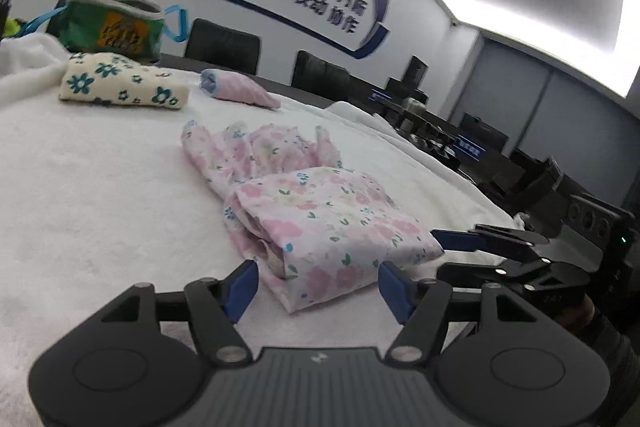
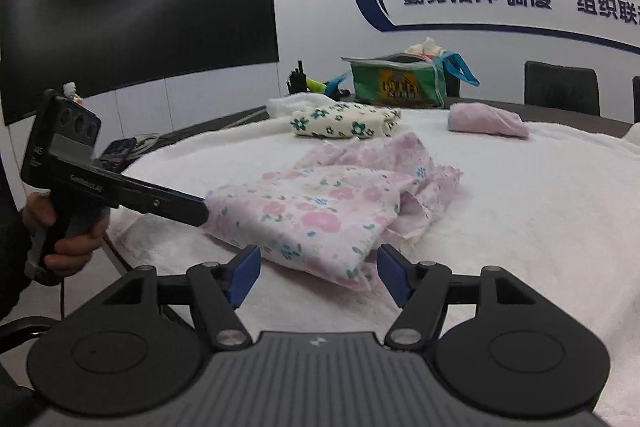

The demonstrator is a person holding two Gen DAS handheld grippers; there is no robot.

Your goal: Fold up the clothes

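White towelling covers the worktop [image 1: 100, 187]. Your left gripper [image 1: 318, 285] and right gripper [image 2: 318, 273] stand with jaws wide, holding nothing; the floral garment [image 1: 320, 223] lies just ahead of them, apparently untouched. Expect it soft, light, limp; pinch the near folded corners.

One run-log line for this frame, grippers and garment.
left gripper: open | right gripper: open | pink floral cotton garment: part-folded, released on white fleece blanket
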